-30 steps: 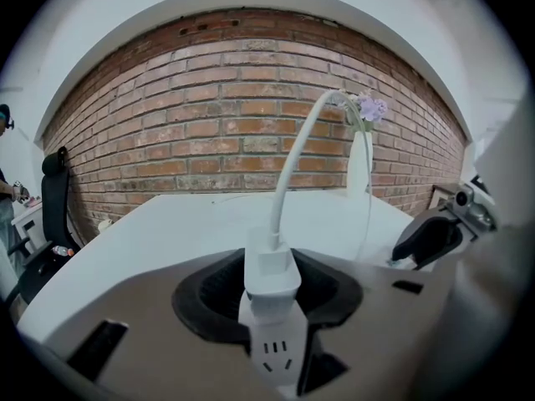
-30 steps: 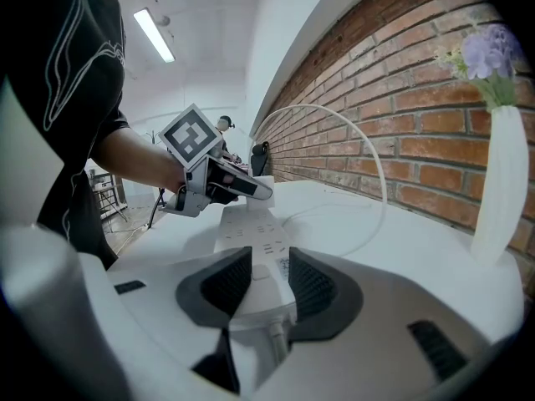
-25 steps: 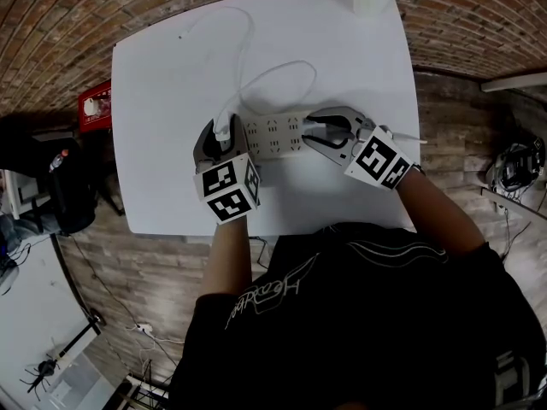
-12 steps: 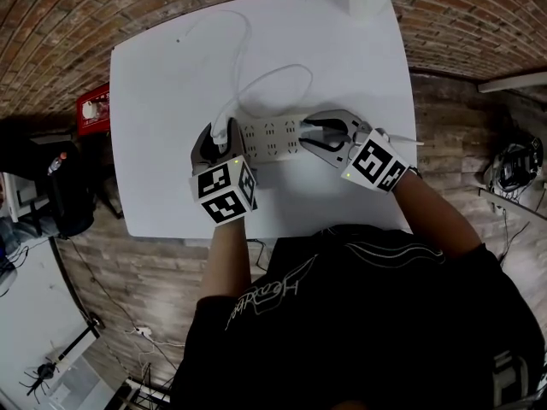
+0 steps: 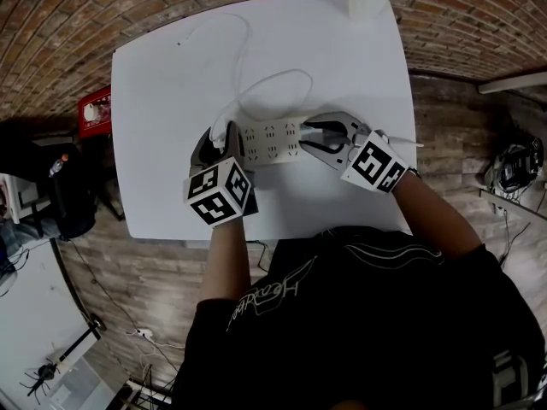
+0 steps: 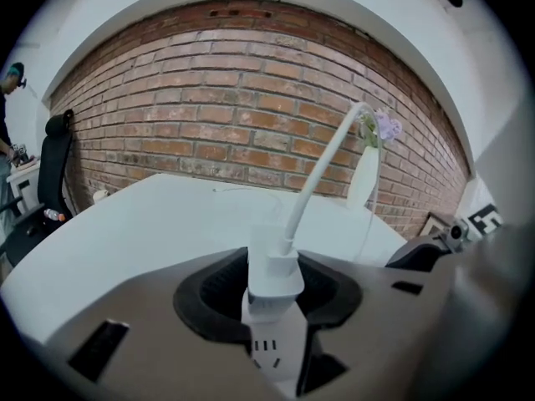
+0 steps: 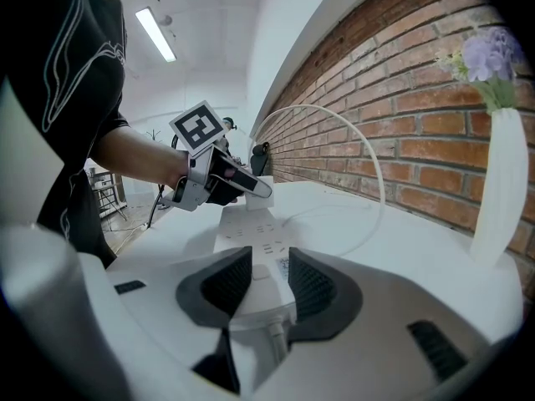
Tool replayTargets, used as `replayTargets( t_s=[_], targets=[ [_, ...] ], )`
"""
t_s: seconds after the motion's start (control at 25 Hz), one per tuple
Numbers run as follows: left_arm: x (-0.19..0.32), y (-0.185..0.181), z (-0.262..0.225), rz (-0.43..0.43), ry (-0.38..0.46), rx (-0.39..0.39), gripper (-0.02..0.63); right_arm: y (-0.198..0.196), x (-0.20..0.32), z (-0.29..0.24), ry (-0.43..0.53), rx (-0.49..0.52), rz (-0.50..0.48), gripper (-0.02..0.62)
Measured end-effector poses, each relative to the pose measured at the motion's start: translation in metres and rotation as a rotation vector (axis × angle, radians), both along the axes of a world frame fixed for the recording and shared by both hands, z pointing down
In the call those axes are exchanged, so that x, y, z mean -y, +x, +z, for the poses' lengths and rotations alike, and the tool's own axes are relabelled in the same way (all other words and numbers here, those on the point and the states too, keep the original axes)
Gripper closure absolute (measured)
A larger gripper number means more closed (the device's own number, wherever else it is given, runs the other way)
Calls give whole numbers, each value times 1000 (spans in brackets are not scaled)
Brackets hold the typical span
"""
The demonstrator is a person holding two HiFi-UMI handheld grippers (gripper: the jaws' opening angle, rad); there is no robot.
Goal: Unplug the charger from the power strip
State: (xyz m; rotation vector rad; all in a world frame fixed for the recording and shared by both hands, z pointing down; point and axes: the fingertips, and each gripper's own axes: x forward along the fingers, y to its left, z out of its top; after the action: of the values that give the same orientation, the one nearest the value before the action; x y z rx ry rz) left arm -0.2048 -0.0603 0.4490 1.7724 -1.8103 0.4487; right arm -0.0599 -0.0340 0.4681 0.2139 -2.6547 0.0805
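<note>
Both tight: L gripper (image 5: 220, 137) on charger (image 6: 275, 264), R gripper (image 5: 311, 133) on power strip (image 5: 270, 140); prongs hidden, prob. seated.

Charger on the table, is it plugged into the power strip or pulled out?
Plugged in. In the left gripper view the charger sits flush on the power strip, with no prongs showing.
</note>
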Motion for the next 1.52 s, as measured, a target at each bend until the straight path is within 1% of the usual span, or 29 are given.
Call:
replayTargets(
  t_s=[0.04,0.2,0.28,0.36,0.44,0.56,0.64,0.72,0.84,0.92,1.0,1.16,1.24,1.32,1.44,1.52],
  targets=[
    [0,0,0,3,-1,12,471,0,0,0,1,0,0,479],
    [0,2,-4,22,7,114,474,0,0,0,2,2,0,479],
    [-1,4,-7,33,17,137,474,0,0,0,-1,4,-2,479],
    [-1,5,-7,41,18,135,472,0,0,-1,1,4,-2,479],
    [-1,4,-6,37,14,111,474,0,0,-1,3,3,-1,479],
    [-3,0,-2,11,-5,25,472,-1,-1,0,4,2,-3,479],
    [-4,0,-1,-1,-12,-8,471,0,-1,0,4,1,-4,479],
    [-5,0,-2,0,-9,17,471,0,-1,0,4,0,-4,479],
    [-5,1,-6,12,3,110,472,-1,-1,0,7,3,-4,480],
    [-5,3,-8,21,12,144,472,0,-1,-1,9,4,-3,480],
    [-6,5,-9,28,19,137,471,0,-2,-1,9,6,-2,480],
    [-8,1,-3,13,2,35,471,0,-2,0,11,3,-4,480],
    [-8,-1,-2,6,-5,8,471,-1,-2,0,12,2,-4,480],
    [-8,0,-3,9,-6,29,471,-1,-2,0,13,1,-4,480],
    [-9,2,-8,19,4,100,471,-1,-3,-1,8,4,-14,486],
    [-9,3,-10,21,7,132,471,-1,-3,-2,7,5,-20,488]
  ],
)
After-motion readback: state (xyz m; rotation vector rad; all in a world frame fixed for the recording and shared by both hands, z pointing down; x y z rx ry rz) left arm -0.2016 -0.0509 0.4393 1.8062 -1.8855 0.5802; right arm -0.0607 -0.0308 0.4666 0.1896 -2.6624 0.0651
